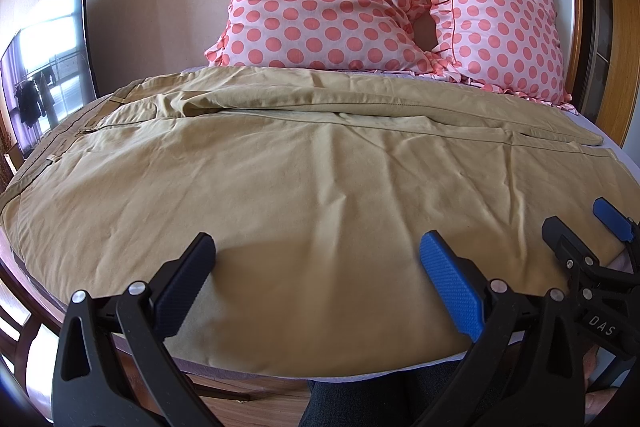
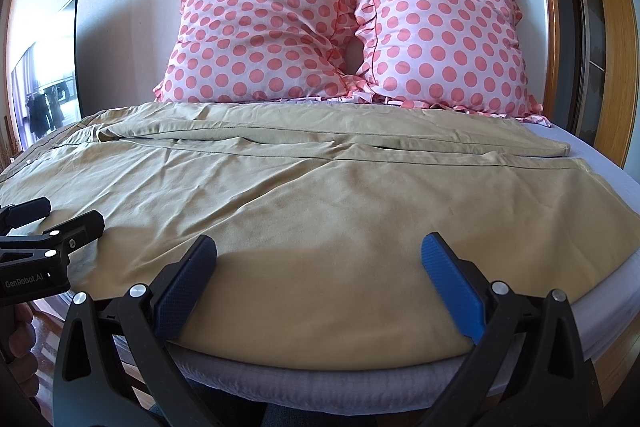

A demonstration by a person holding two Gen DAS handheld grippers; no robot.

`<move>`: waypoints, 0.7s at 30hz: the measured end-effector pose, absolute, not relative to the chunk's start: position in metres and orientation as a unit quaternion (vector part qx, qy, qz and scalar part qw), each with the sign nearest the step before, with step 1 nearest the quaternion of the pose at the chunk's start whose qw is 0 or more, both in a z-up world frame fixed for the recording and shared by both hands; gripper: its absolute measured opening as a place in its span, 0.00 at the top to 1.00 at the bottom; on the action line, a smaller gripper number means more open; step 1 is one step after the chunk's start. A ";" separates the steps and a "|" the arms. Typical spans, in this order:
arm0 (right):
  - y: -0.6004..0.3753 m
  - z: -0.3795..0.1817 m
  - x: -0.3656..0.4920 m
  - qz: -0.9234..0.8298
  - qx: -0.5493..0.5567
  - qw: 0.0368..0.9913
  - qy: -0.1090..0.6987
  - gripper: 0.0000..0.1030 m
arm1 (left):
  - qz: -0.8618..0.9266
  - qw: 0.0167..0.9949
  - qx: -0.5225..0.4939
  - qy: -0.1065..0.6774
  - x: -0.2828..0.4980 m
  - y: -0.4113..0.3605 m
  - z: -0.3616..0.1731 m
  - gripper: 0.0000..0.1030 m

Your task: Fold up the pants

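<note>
Left wrist view: the pants [image 1: 304, 187] are seen spread flat on the bed [image 1: 624, 143], their long axis running left to right across the fingers' line, waistband at the left and hems at the right. The left gripper [image 1: 316, 259] is held over the near edge of the near leg, its fingers [image 1: 188, 275] spread wide with nothing between them. The right gripper [image 1: 584, 223] is seen low at the right, beside the same edge; its fingers' spread cannot be judged from here. Right wrist view: the same cloth is shown with the far leg lying parallel behind the near one and a seam gap between them. The right gripper [image 2: 318, 259] is set wide and empty above the near edge, toward the hem end, while the left gripper [image 2: 52, 215] is seen at the left, toward the waist. Two pillows [image 2: 352, 35] stand beyond. The near edge lies just ahead of both pairs of fingers, so a lengthwise fold away from the person is judged likely, leg onto leg.
</note>
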State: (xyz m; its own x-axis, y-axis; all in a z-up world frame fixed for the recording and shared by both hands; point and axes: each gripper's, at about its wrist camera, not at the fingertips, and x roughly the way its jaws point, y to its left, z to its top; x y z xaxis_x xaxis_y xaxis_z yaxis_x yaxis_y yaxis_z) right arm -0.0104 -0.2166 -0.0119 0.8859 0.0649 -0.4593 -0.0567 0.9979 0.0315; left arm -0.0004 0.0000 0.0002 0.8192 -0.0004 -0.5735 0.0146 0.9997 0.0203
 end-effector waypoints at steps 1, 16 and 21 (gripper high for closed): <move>-0.217 -0.012 -0.011 0.032 0.008 0.971 0.236 0.01 | -0.004 0.954 0.012 0.301 0.000 0.000 0.000 0.02; -0.375 0.082 0.132 -0.098 0.120 0.939 0.307 0.01 | -0.041 0.952 -0.019 0.304 0.004 0.021 0.011 0.02; -0.449 0.059 0.241 -0.181 0.206 0.879 0.391 0.18 | -0.064 0.957 -0.028 0.281 0.007 0.025 0.023 0.02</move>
